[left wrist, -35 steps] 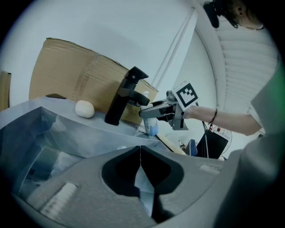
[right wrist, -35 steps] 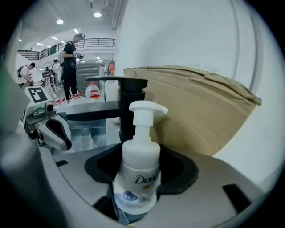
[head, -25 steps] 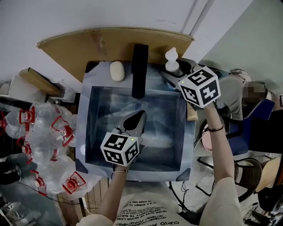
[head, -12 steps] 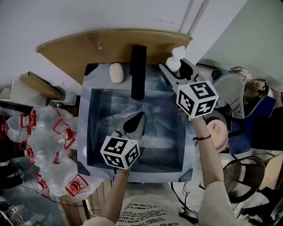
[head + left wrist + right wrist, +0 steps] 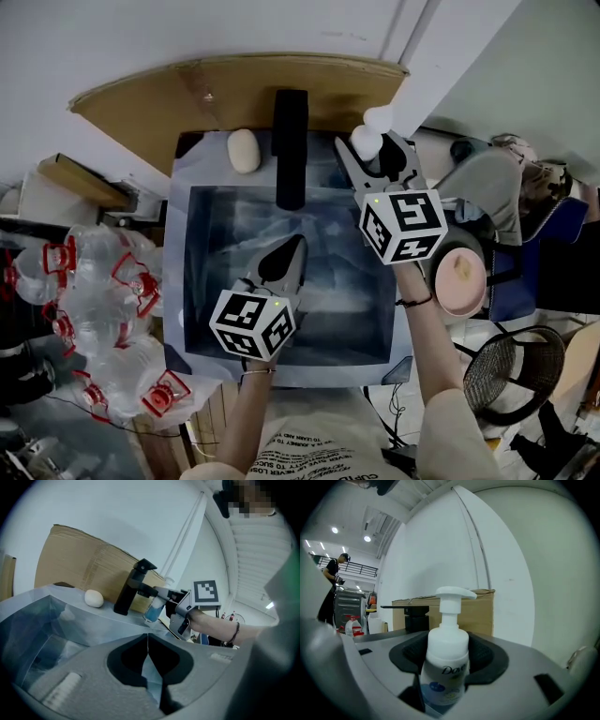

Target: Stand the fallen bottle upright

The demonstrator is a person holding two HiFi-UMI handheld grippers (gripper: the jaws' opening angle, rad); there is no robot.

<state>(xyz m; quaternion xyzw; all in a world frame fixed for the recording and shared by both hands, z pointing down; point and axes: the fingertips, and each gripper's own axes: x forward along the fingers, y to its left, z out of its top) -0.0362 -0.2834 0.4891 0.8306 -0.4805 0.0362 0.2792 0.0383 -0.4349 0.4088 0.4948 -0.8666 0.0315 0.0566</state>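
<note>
A white pump bottle (image 5: 446, 660) with a blue label sits upright between my right gripper's (image 5: 447, 654) jaws, which are shut on its body. In the head view the bottle (image 5: 367, 139) is at the sink's far right corner, held by the right gripper (image 5: 370, 152). From the left gripper view the bottle (image 5: 153, 610) hangs by the faucet, tilted a little; whether its base touches the rim I cannot tell. My left gripper (image 5: 296, 246) hovers over the basin, its jaws (image 5: 148, 641) shut with nothing between them.
A black faucet (image 5: 291, 145) stands at the back of the sink (image 5: 184, 281), a white soap (image 5: 244, 150) to its left. Cardboard (image 5: 234, 89) leans on the wall behind. Clear plastic bottles (image 5: 94, 309) pile up at left. A pink bowl (image 5: 459, 281) and wire basket (image 5: 511, 375) are at right.
My right gripper has swung and rolled, bringing the bottle from lying over toward upright near the sink's back right corner. The left gripper has stayed put.
</note>
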